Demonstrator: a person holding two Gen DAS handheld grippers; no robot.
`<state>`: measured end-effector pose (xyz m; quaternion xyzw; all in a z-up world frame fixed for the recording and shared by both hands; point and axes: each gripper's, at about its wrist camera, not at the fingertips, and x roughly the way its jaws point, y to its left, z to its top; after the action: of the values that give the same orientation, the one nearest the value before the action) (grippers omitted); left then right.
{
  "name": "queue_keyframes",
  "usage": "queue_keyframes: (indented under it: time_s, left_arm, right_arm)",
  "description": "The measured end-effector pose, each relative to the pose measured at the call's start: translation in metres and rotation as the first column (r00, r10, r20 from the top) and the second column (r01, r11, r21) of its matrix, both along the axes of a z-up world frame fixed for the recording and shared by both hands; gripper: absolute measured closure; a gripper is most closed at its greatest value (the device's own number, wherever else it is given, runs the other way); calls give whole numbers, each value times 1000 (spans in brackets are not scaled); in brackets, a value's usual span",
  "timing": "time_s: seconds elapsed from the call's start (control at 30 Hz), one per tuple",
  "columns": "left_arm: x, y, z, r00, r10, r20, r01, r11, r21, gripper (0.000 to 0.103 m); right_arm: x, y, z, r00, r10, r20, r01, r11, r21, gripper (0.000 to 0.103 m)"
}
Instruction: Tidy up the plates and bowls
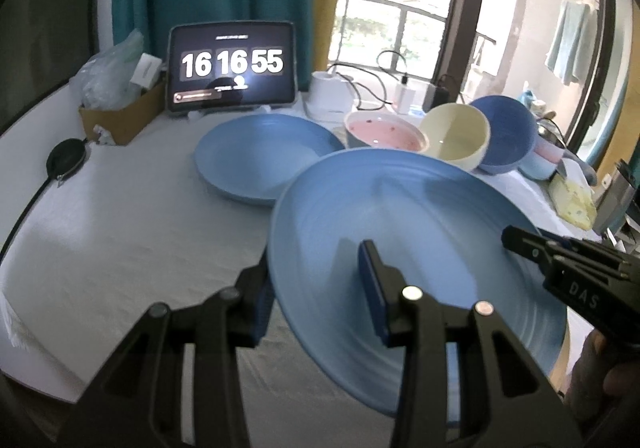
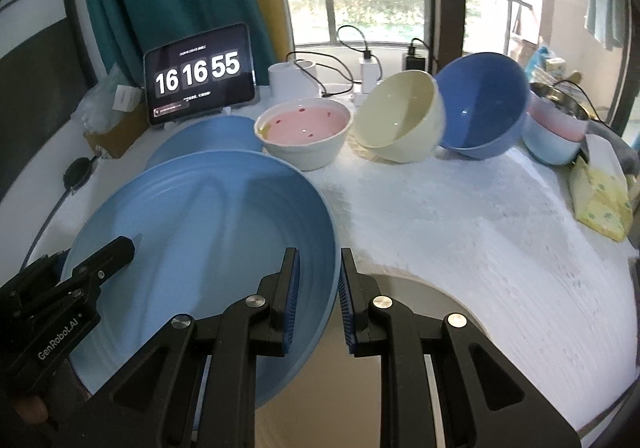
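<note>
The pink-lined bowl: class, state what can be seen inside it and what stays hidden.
Inside the pink-lined bowl you see a pink lining with small red specks. Its near wall hides the lowest part in both views, so whether anything lies at the bottom cannot be told.

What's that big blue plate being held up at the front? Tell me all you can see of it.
The big blue plate is round, light blue, matte like plastic, with faint concentric rings and a raised rim. It is empty and tilted above the white tablecloth. The left gripper pinches one edge and the right gripper the opposite edge, jaws astride the rim. A second blue plate lies behind it.
</note>
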<state>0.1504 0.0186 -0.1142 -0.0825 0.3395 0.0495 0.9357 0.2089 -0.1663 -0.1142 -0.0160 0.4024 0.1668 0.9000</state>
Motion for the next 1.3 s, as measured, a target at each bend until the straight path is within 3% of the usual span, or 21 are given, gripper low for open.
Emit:
queue_keyframes:
  time_s: [0.53,1.3]
  left_arm:
    - [-20,-54,0,994,-109,-13,109,993,37,62]
    - [-17,-112,-36,968,-216,-124,225,973,59,59]
  right_arm:
    - [-38,-58,-6,995,-102,0,102,994,29,82]
    - [-59,-119,-43,976,-209,-57,212,976,58,82]
